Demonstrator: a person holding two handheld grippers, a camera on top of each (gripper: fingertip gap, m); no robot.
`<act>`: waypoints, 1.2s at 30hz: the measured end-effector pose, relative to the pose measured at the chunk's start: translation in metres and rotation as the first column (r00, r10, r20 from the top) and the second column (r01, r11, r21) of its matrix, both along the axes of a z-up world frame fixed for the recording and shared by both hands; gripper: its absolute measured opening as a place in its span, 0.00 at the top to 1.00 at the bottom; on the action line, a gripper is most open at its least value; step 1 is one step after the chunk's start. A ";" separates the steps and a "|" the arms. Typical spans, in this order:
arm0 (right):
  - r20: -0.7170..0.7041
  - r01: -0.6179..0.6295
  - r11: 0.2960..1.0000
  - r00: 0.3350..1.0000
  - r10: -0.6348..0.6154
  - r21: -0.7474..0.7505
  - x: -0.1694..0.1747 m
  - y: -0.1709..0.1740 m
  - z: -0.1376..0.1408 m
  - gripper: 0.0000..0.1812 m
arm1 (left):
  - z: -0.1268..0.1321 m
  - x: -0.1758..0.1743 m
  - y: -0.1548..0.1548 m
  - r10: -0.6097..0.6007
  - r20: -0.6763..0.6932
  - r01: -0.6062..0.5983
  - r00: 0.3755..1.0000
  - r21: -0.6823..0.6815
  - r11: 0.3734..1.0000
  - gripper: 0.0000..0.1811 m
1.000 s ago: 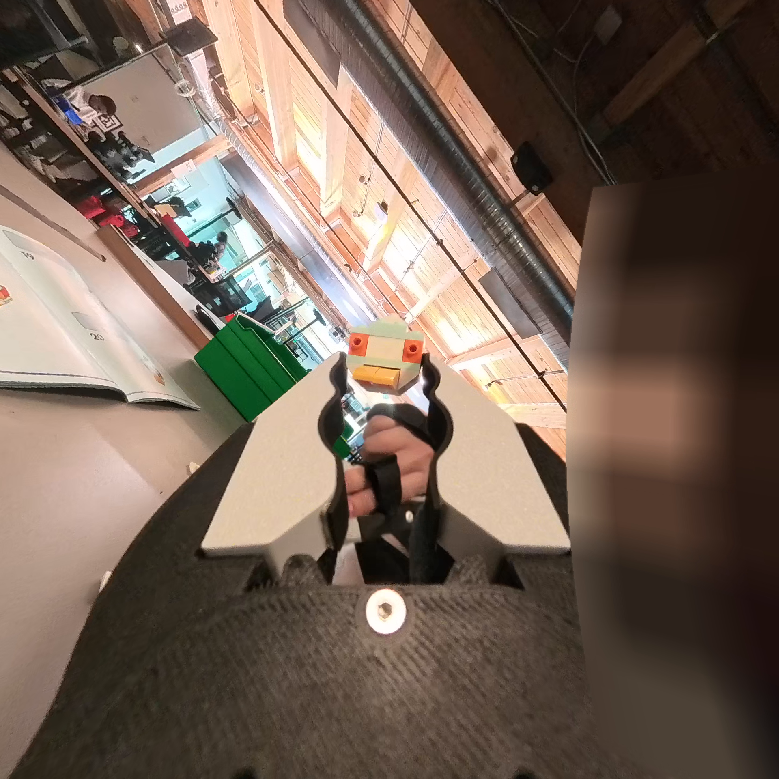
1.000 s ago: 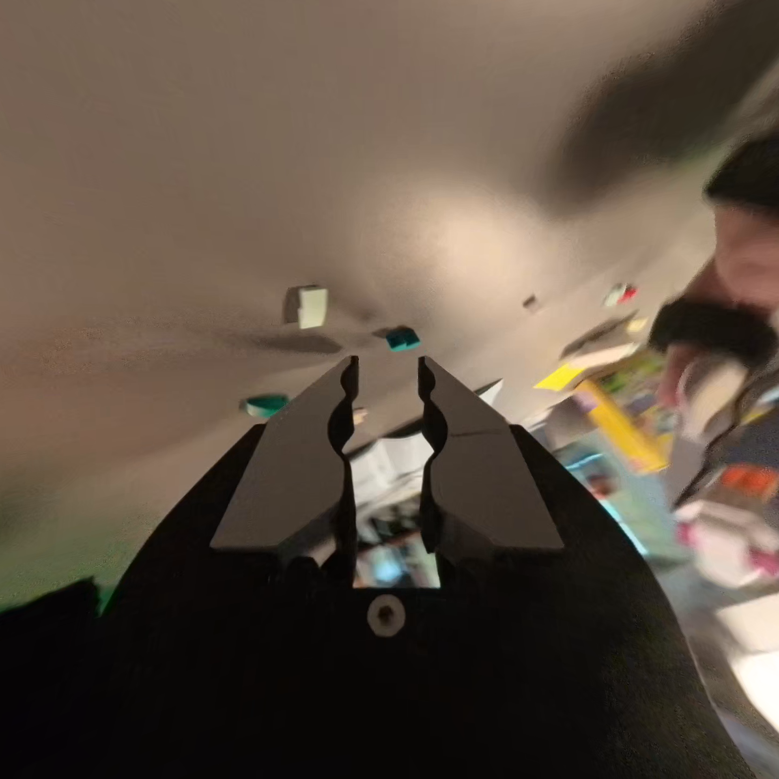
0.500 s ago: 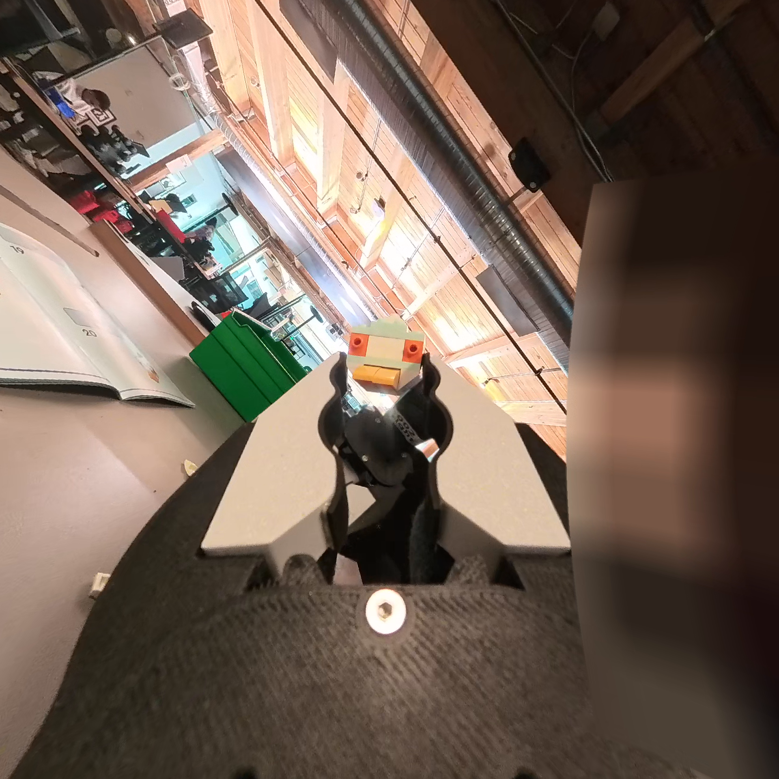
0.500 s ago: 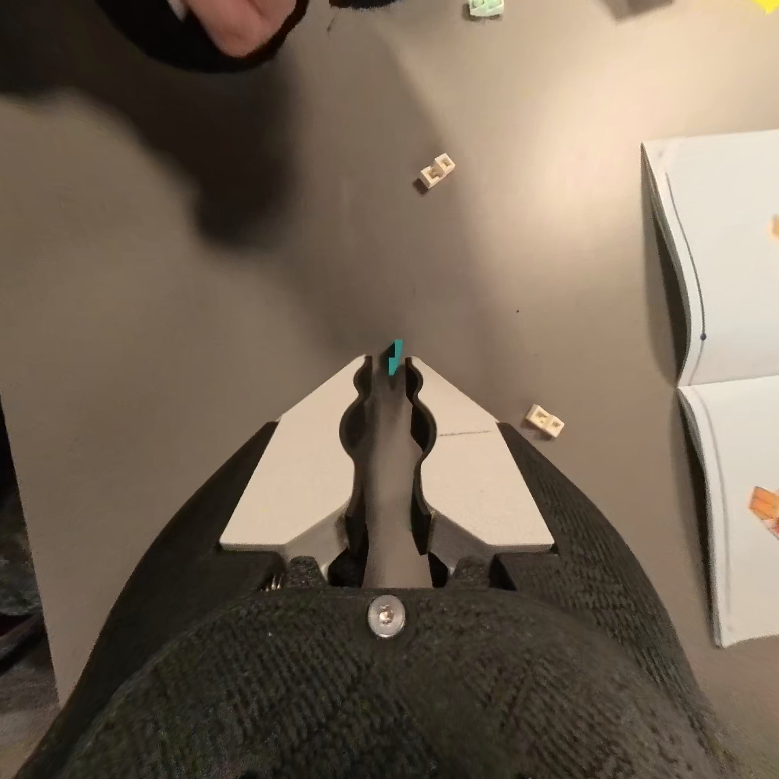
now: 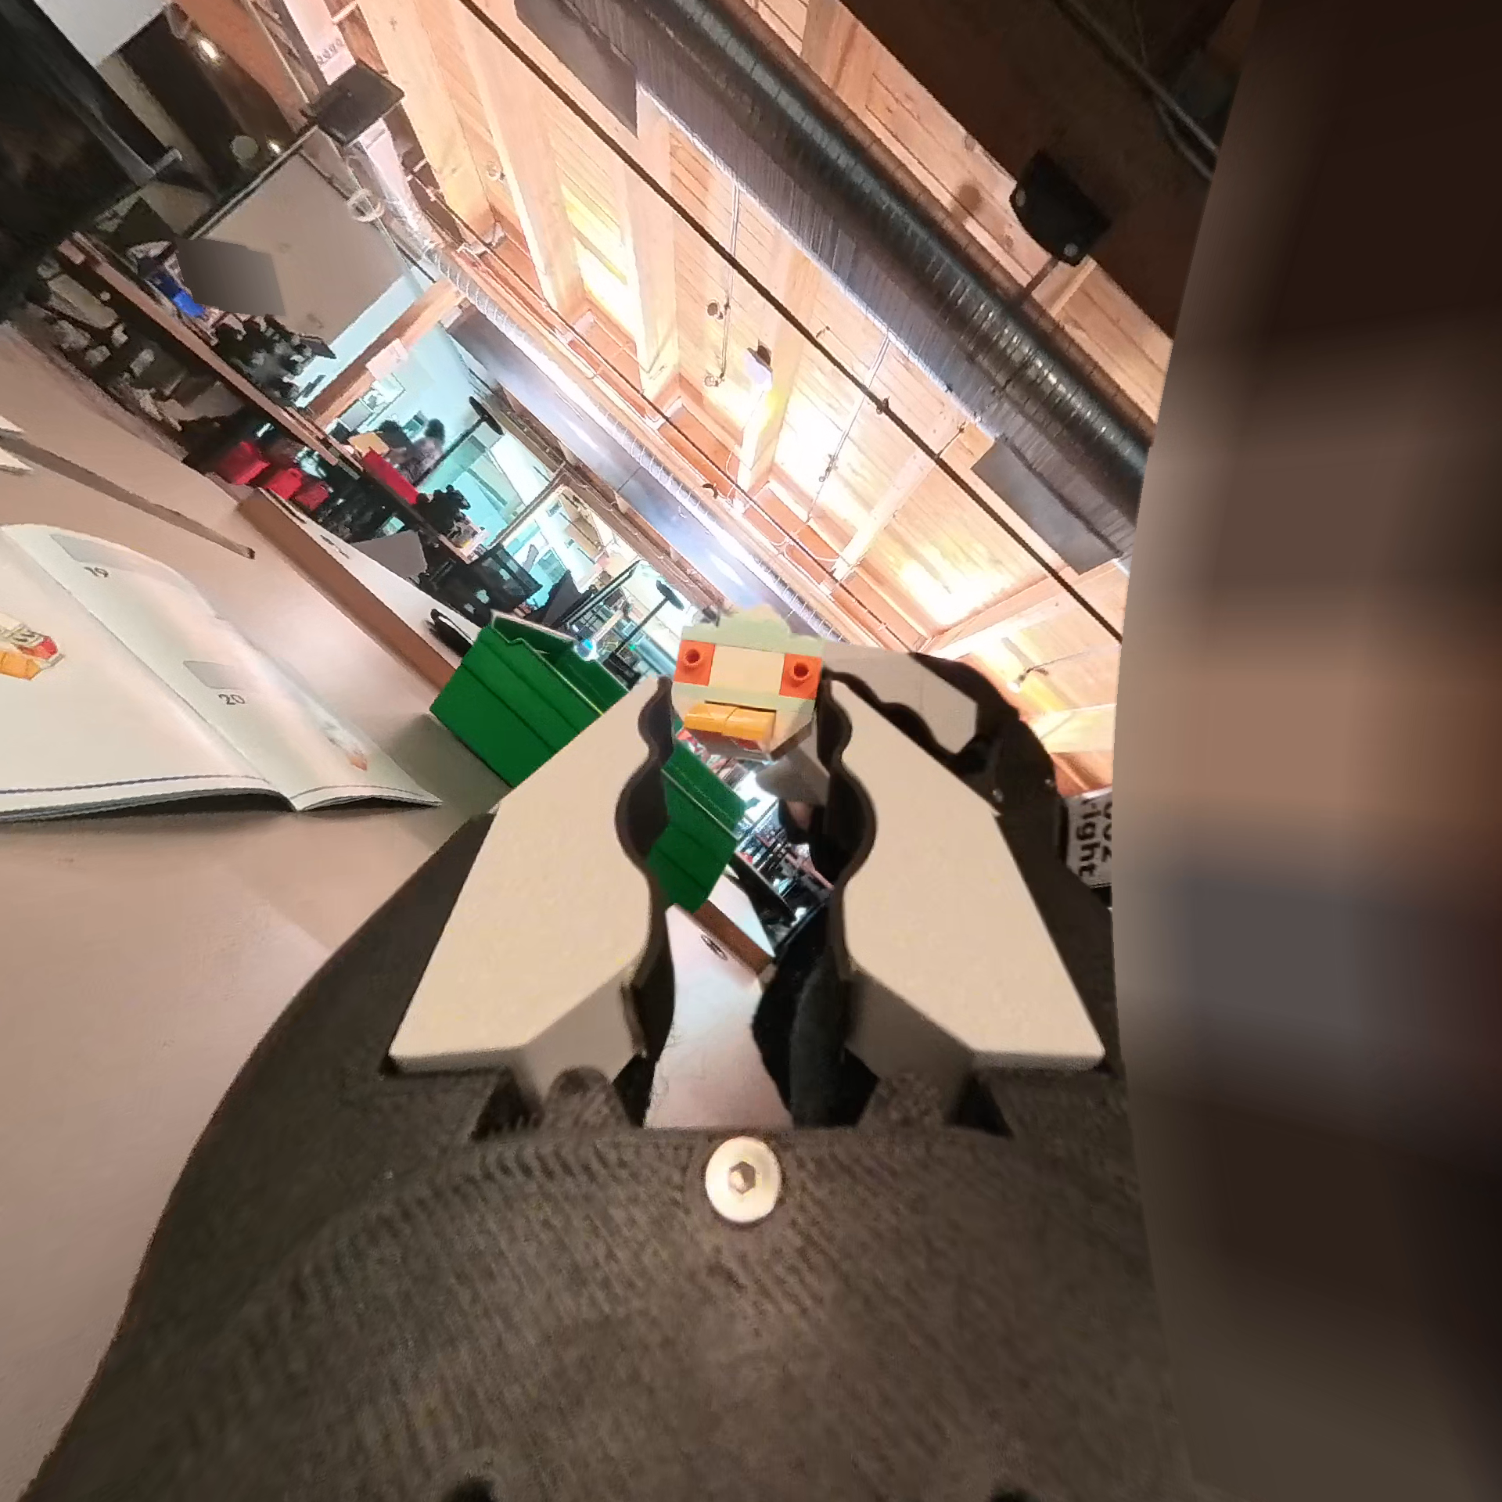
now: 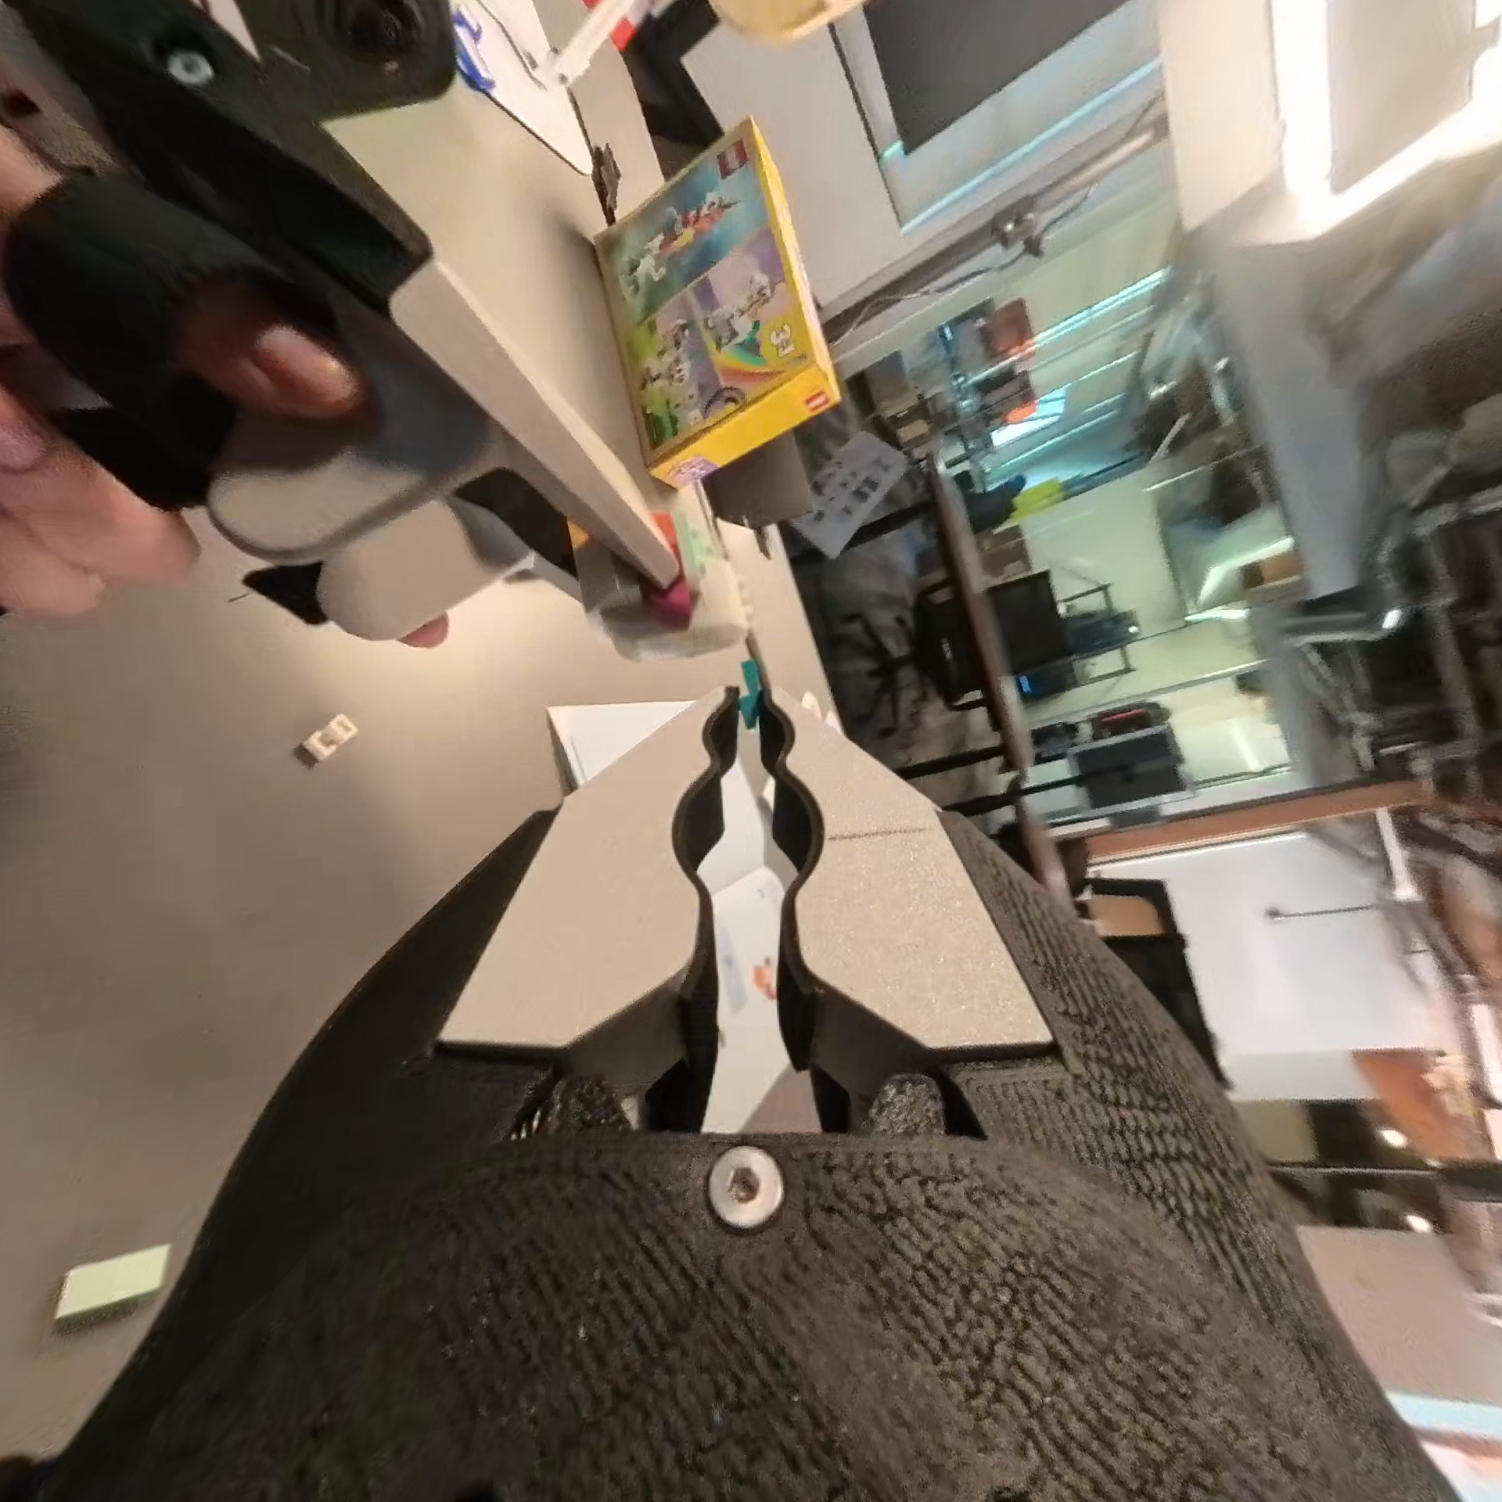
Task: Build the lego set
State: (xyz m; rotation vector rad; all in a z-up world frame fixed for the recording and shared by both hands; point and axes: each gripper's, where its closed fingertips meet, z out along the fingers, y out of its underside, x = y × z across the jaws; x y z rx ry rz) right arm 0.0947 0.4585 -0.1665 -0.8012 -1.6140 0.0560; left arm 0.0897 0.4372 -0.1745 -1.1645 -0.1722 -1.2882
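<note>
Two grippers raised above tabletop (image 6: pixel 203 935). Left gripper (image 5: pixel 744 691) clamped on pale green lego build (image 5: pixel 744 687) with orange-red studs. Right gripper (image 6: pixel 752 703) pinched on small teal brick (image 6: pixel 749 691), just beside that build. Open instruction booklet (image 5: pixel 162 715) flat on tabletop.

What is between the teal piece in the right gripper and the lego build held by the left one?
Nothing visible. The teal piece pinched in the right gripper sits just below the lego build held by the left gripper, with only open air between them.
</note>
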 end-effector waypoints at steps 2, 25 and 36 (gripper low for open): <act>-0.010 0.001 0.999 1.000 -0.001 0.047 -0.001 -0.001 0.003 0.99 | 0.000 0.003 -0.001 0.003 -0.026 -0.003 1.000 0.009 1.000 0.81; 0.075 -0.036 0.986 0.997 0.024 0.163 0.001 -0.008 0.007 0.99 | -0.001 0.008 -0.001 0.028 -0.111 -0.026 0.993 0.020 0.999 0.81; 0.127 -0.070 0.988 0.990 0.053 0.135 0.001 -0.014 0.002 0.96 | 0.001 0.007 -0.003 0.035 -0.123 -0.030 0.992 0.041 0.999 0.81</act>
